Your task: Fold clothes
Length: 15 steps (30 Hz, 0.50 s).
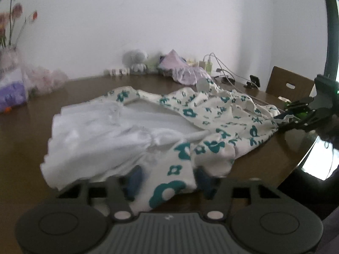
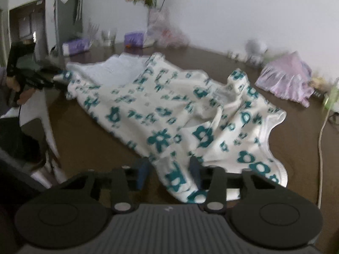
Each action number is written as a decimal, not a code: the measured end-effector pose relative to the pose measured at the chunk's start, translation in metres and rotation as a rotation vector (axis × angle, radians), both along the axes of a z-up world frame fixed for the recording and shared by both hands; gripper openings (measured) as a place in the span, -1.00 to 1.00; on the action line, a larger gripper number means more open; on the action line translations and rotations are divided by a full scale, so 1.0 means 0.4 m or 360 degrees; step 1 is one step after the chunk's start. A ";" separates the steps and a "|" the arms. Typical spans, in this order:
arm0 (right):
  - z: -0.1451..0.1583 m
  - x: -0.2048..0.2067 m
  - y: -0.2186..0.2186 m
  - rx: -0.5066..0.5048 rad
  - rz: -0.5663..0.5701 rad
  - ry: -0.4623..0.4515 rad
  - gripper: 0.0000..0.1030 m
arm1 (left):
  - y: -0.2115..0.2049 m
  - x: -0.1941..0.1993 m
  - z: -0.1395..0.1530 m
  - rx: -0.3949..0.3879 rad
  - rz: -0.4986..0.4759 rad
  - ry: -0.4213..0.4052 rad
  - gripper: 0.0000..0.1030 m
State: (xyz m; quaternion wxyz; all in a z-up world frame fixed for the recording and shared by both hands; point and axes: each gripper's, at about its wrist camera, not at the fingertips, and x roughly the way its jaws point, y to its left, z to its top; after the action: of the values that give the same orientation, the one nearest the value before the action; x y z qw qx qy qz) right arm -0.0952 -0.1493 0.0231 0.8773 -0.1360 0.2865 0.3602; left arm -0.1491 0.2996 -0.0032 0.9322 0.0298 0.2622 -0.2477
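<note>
Risk — thin pinch on soft knit could slip under tension, or layers drag unevenly and crease; blur suggests quick motion.

Left gripper (image 1: 167,178) clamped on garment (image 1: 190,114) edge, cloth bunched between blue pads. Right gripper (image 2: 169,174) likewise clamped on opposite edge. Garment lies rumpled on brown table (image 1: 84,86), stretched between both.

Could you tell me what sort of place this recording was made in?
Probably a home dining room: a wooden table against a white wall, a chair, a vase of flowers and plugged-in chargers behind the floral garment.
</note>
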 end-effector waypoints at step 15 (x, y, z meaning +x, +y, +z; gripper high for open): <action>0.153 -0.080 -0.094 0.0304 0.0115 0.0258 -0.89 | 0.054 -0.015 0.201 -0.0141 -0.0298 0.0032 -0.89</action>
State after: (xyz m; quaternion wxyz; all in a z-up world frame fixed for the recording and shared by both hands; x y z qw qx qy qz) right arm -0.1272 -0.1870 0.0844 0.8467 -0.0324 0.3157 0.4270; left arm -0.1550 0.3214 0.0773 0.9027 0.0103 0.2564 -0.3453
